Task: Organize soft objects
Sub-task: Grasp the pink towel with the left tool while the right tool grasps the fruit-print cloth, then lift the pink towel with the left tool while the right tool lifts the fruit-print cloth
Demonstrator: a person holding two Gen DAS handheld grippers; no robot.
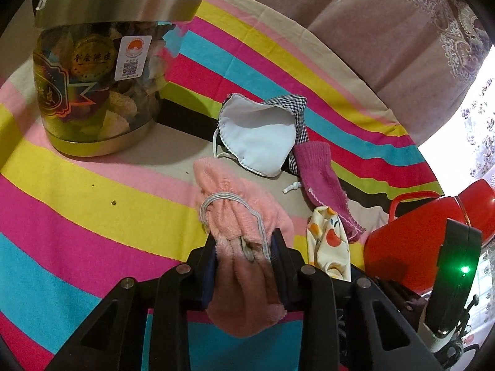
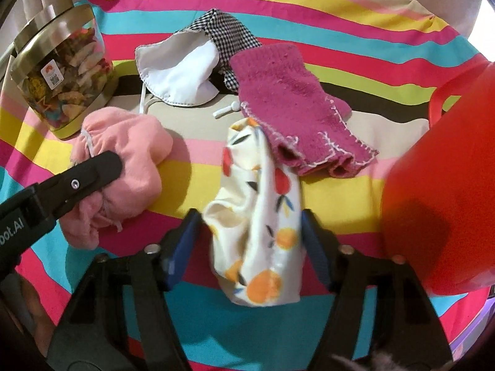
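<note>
Gripped between the blue pads of the left gripper (image 1: pixel 244 247), low in the frame's centre, is a bunched pink fleece cloth with a white elastic band (image 1: pixel 235 213). The right gripper (image 2: pixel 252 232) is closed on a cream fabric pouch printed with orange fruit (image 2: pixel 260 216), lower centre. Both pick-ups appear complete. A magenta knitted glove (image 2: pixel 287 99) and white face mask (image 2: pixel 179 74) lie on the striped cloth (image 2: pixel 340 9). Next, probably: carry each item to the red plastic container (image 2: pixel 439 185) at right and release.
</note>
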